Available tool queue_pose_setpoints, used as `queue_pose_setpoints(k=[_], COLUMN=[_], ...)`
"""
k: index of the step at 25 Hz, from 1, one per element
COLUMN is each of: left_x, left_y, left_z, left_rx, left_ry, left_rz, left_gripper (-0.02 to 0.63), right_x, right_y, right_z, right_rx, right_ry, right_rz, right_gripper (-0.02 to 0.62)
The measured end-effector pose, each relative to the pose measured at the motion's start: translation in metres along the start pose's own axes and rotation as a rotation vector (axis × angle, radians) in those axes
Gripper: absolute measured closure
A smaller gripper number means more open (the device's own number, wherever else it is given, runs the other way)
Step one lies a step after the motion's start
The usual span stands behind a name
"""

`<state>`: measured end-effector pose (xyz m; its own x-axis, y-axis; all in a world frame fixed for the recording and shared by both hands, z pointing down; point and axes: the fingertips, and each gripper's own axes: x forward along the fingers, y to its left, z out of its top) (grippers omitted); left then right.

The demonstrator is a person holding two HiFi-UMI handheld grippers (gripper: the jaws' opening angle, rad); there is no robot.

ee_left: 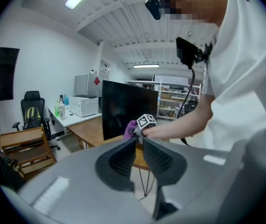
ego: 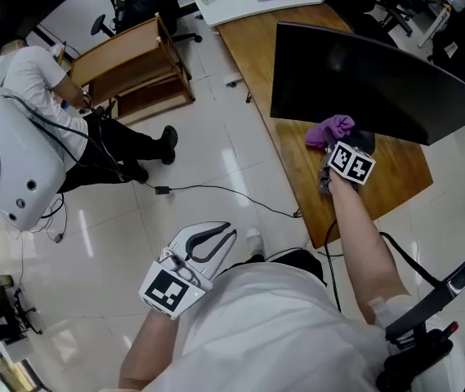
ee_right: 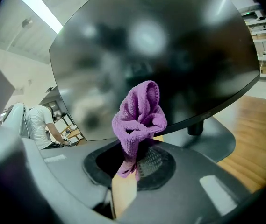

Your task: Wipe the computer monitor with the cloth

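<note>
— Where's the cloth (ee_right: 140, 118)?
— Pinched in the right claw (ee_right: 133, 158). Its ribbed dark pads are clenched on the lower tail, and the rest stands up above them as a crumpled bunch. It is purple, with a fine nubby weave and a stitched hem curling over the top.

— And the monitor (ego: 363, 80)?
— Directly behind the cloth. The panel is wide, thin and slightly curved, with a glossy black screen throwing back blurred reflections. The cloth sits at the screen's lower edge, near the left end in the head view. I can't tell whether it actually touches the glass.

— What does the monitor rest on?
— A flat, rounded grey stand base (ee_right: 212, 139) with a short dark neck. It sits on a warm brown wooden surface (ego: 293, 166) with visible grain.

— The other hand?
— The left claw (ee_left: 139, 140) is held low by the person's body, over the shiny pale tiled floor (ego: 207, 162) and well apart from the surface. Its two curved, ribbed jaws meet at the tips with nothing between them.
</note>
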<state>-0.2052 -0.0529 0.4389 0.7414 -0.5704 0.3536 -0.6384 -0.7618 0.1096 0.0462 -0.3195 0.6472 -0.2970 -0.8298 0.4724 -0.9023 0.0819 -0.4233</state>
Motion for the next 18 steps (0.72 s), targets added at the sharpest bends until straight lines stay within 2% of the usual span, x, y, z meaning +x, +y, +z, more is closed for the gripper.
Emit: queue_pose_setpoints(k=[18], left_x=[-0.043], left_y=[0.025], left_z=[-0.016], left_rx=[-0.038], left_ry=[-0.019], left_rz=[0.090], left_gripper=[0.535], right_x=[0.042], right_y=[0.119], right_z=[-0.026], right_rx=[-0.095], right_ry=[0.060], right_rz=[0.160], right_gripper=[0.541])
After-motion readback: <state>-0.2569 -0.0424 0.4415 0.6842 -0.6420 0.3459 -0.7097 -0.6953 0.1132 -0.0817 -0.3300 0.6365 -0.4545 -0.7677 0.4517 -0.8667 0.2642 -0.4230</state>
